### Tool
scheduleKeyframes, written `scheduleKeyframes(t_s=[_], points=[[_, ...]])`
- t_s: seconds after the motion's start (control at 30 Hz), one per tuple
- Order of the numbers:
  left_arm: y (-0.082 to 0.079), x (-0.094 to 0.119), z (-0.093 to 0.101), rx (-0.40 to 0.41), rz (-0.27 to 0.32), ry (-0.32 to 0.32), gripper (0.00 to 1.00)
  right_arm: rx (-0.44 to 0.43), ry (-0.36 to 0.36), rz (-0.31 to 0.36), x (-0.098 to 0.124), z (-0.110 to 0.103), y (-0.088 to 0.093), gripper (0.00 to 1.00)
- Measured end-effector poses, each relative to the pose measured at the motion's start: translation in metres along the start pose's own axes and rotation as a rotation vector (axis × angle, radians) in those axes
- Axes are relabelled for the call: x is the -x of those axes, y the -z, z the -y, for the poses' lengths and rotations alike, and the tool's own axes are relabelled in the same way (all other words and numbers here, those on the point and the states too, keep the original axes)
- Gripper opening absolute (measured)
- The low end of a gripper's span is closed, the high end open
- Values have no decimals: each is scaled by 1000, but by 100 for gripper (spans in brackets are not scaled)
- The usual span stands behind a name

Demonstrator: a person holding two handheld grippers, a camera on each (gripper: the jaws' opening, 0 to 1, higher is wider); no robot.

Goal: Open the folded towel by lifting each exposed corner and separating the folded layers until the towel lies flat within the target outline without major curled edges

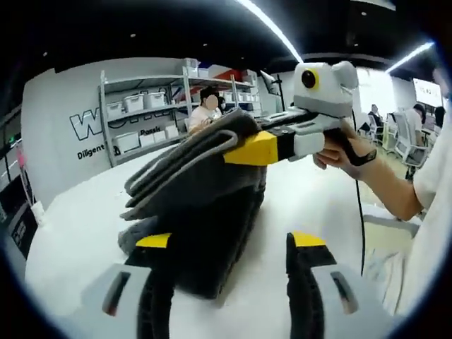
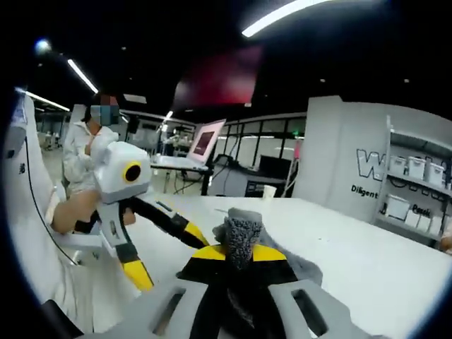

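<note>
Your right gripper [image 1: 244,150] pinches the upper layers of the dark grey towel [image 1: 205,212] and holds them lifted above the white tabletop [image 1: 78,233]; the lower part of the towel rests on it. In the right gripper view, a tuft of towel [image 2: 239,236] stands between the pressed yellow tips. Your left gripper [image 1: 229,244] is spread wide, one jaw on each side of the towel's lower part, gripping nothing. Behind are shelves [image 1: 141,113] with white boxes.

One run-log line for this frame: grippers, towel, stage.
right gripper: shut on towel edge, lifted | left gripper: open, astride towel | towel: folded, partly on table | stage: unfolding begun, not flat
</note>
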State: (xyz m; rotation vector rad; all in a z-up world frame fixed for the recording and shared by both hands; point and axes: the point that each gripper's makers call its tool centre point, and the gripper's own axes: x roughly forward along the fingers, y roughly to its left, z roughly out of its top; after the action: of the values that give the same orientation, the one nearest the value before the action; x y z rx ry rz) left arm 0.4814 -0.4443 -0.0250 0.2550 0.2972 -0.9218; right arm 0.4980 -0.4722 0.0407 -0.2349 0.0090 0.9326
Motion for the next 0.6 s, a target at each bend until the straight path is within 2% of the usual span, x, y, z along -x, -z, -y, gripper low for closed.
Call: scheduleKeyframes(t_s=[0.07, 0.1, 0.13, 0.23, 0.27, 0.33, 0.4, 0.43, 0.5, 0.53, 0.6], points=[[-8, -4, -9, -6, 10, -30, 62, 21, 15, 16, 2, 2, -3, 2], [-8, -6, -13, -22, -9, -44, 63, 30, 30, 34, 3, 4, -7, 2], [-5, -9, -17, -51, -64, -32, 60, 30, 46, 57, 5, 6, -10, 3], [-2, -18, -21, -56, -123, 15, 46, 11, 48, 76, 7, 7, -12, 3], [-1, -21, -24, -35, -146, 10, 45, 7, 44, 78, 6, 6, -12, 3], [0, -27, -28, -47, -156, 5, 45, 8, 43, 76, 6, 6, -11, 3], [5, -30, -32, -42, -145, -3, 38, 12, 41, 74, 6, 6, -11, 3], [5, -33, -31, -42, -131, 7, 30, 13, 43, 72, 5, 6, -11, 3], [6, -34, -27, -141, -120, 46, 17, 25, 44, 76, 6, 7, -14, 3], [3, -34, -29, -127, -94, 32, 13, 25, 47, 77, 6, 7, -14, 3], [-3, -35, -32, -133, -53, -4, 13, 28, 49, 75, 8, 7, -12, 3]])
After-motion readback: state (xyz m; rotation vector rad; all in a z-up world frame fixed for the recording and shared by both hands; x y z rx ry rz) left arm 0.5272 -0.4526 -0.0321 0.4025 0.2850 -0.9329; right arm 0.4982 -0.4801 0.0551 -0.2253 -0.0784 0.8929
